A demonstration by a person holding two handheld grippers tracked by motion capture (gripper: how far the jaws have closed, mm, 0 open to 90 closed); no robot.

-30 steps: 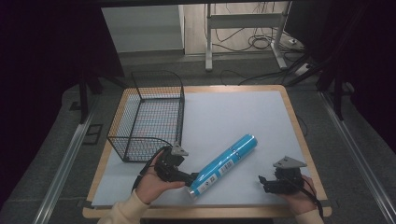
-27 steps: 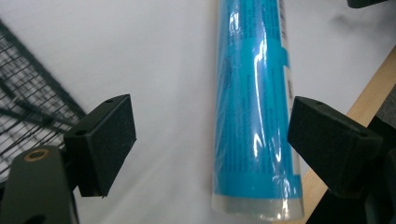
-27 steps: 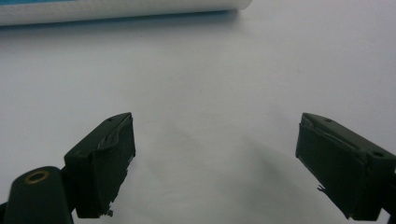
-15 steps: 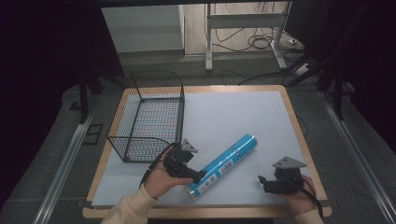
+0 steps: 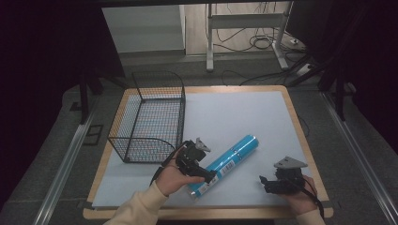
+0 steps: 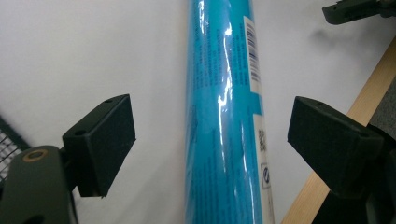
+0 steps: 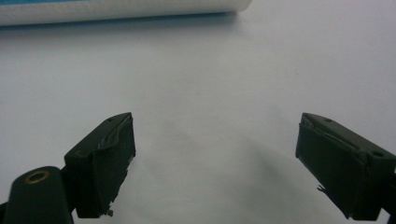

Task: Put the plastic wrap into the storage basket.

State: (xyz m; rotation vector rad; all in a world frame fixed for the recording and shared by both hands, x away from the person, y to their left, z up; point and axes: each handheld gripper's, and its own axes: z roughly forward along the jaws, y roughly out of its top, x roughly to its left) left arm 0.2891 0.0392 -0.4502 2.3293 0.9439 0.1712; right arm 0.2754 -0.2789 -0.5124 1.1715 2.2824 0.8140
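Left gripper view, gripper (image 6: 210, 135) wide open, straddling blue tube (image 6: 224, 116)

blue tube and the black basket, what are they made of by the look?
Long blue cylindrical tube: probably card or plastic under a glossy film wrap; bright streaky glare and fine wrinkles run along it, with a printed white barcode label. Black wire-mesh basket: looks like thin metal wire with a dark matte coating; the open grid lets the table show through.
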